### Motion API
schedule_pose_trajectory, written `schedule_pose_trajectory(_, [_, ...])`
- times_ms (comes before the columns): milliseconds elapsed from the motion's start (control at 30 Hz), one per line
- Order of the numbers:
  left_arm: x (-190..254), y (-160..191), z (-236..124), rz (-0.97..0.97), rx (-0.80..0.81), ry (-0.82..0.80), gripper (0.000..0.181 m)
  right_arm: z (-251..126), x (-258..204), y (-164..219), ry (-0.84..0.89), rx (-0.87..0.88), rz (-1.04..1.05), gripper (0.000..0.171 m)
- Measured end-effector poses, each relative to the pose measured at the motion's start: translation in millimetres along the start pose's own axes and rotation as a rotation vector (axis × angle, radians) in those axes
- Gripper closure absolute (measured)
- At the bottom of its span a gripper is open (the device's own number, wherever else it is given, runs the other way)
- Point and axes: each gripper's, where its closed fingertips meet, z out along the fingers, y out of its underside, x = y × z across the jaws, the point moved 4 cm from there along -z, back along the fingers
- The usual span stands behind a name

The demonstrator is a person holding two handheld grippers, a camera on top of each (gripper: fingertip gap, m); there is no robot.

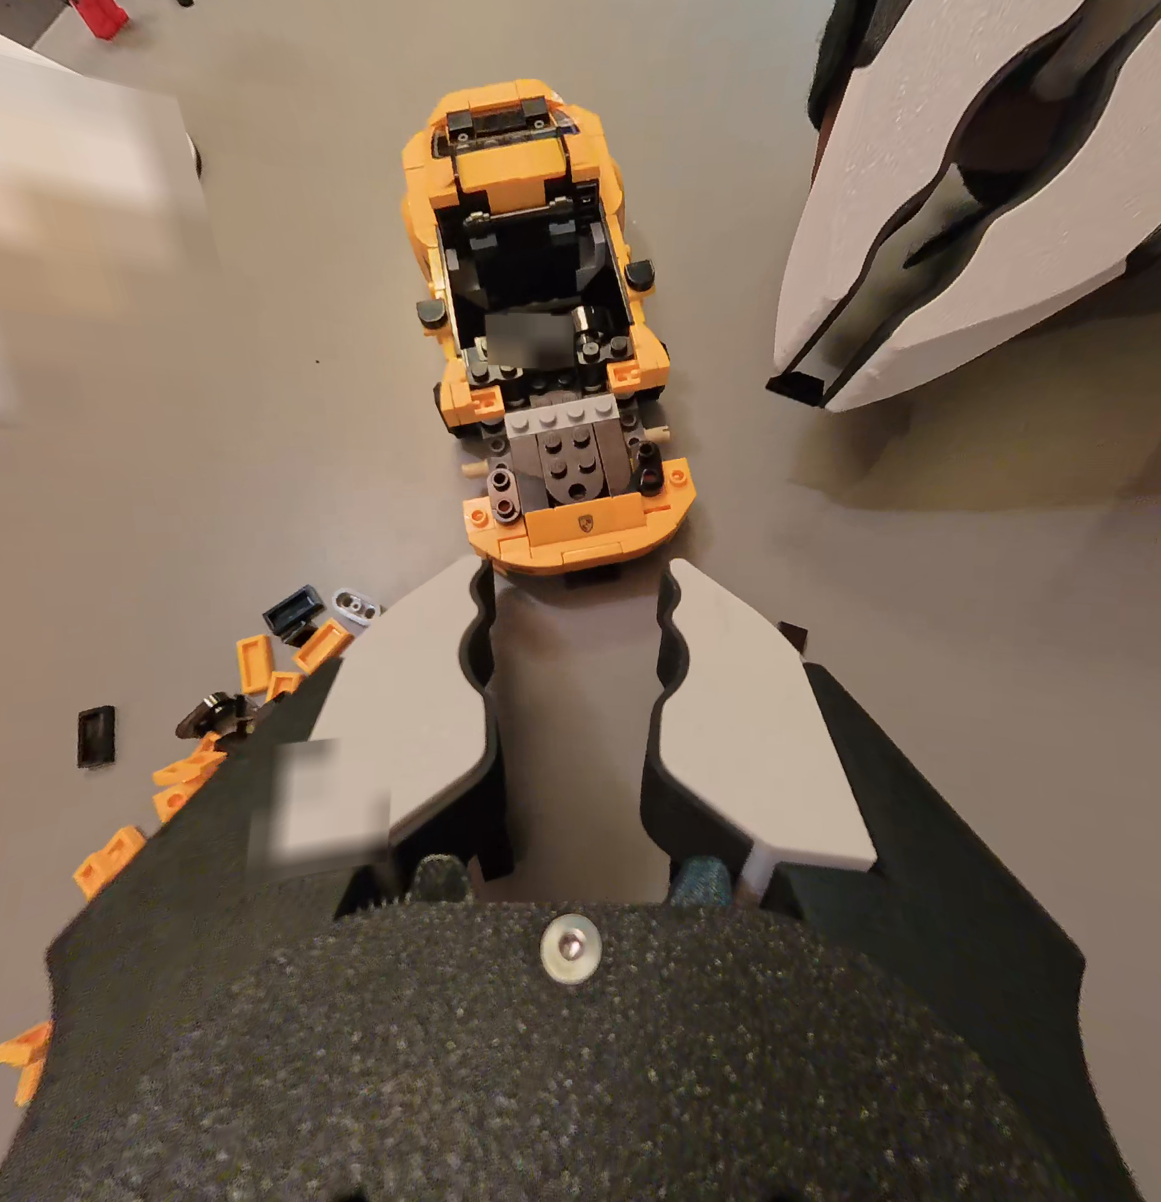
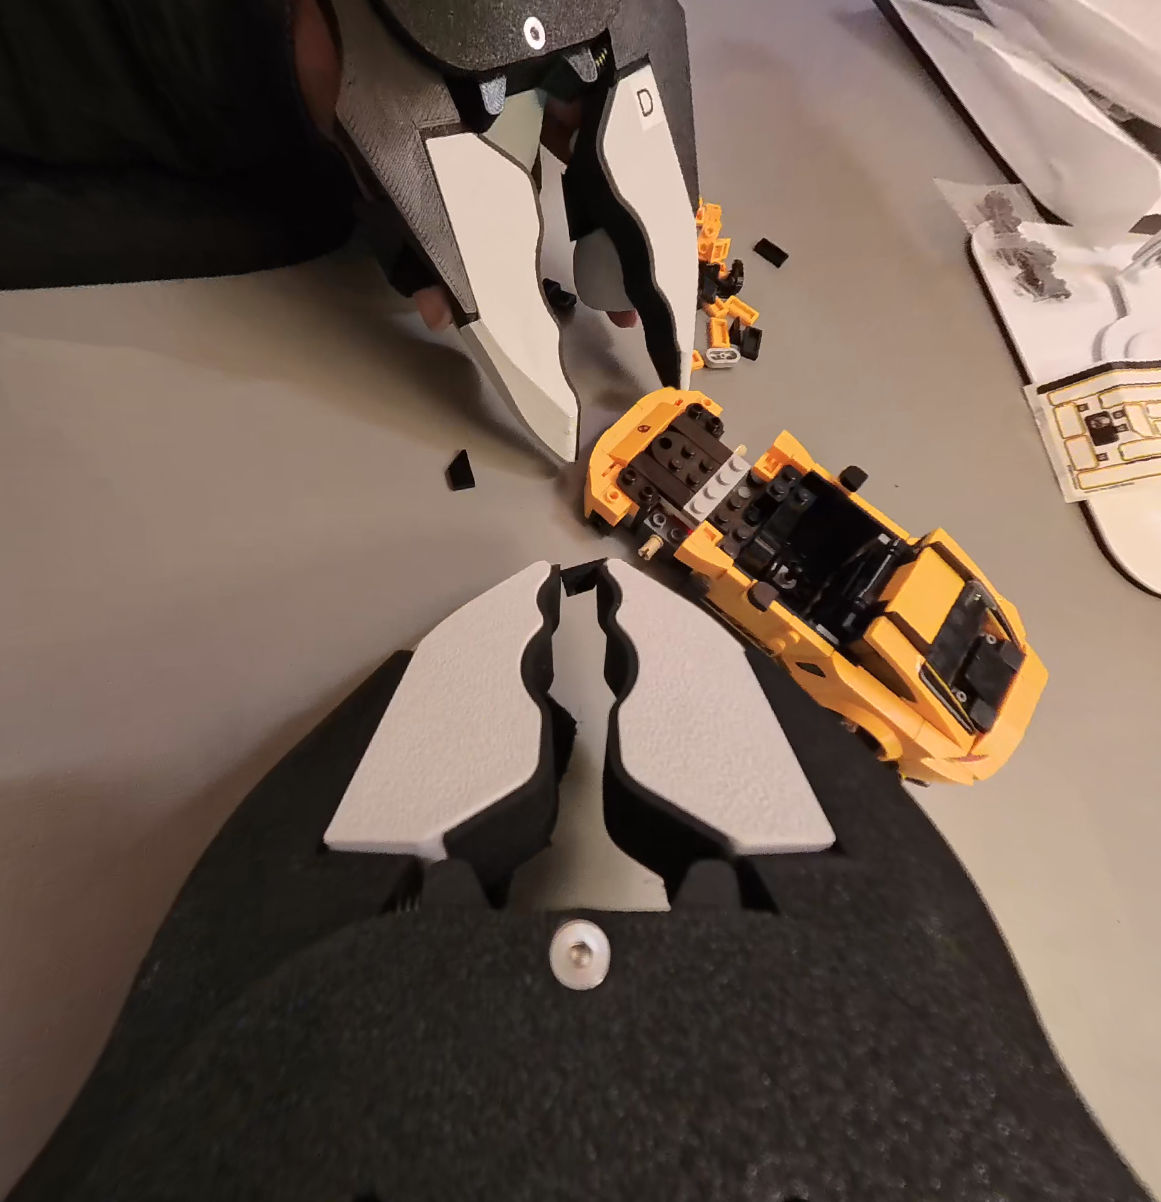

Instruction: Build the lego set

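Observation:
An orange and black lego car [image 1: 538,338] sits on the grey table, its nose towards my left gripper, with the hood area and cabin uncovered. It also shows in the right wrist view [image 2: 792,579]. My left gripper [image 1: 574,572] is open and empty, its fingertips at either side of the car's front bumper. It also shows in the right wrist view [image 2: 623,416]. My right gripper [image 2: 581,575] is shut on a small black lego piece [image 2: 579,579], held beside the car's front wheel axle. It also shows in the left wrist view [image 1: 802,390].
Loose orange and black pieces [image 1: 239,683] lie left of the left gripper, also seen in the right wrist view [image 2: 727,306]. A single black slope piece [image 2: 460,469] lies apart. A sticker sheet [image 2: 1111,429], plastic bags and a white board [image 2: 1085,293] lie at the right. My hands' fingertips stand some 8 cm from each other.

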Motion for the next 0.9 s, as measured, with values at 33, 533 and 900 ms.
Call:
schedule_pose_trajectory(33, [0.0,0.7,0.4,-0.001,-0.003,0.001,0.134,0.1,0.2,0.9,-0.001,-0.002,0.003,0.161])
schedule_pose_trajectory(533, [1.1,3.1,3.0,0.02,-0.025,-0.009,0.133,15.1,-15.5,2.0,-0.092,-0.116,-0.044,0.161])
schedule_pose_trajectory(900, [2.6,3.6,2.8,0.028,-0.03,-0.003,0.134,21.0,-16.4,-0.4,-0.094,-0.129,-0.04,0.161])
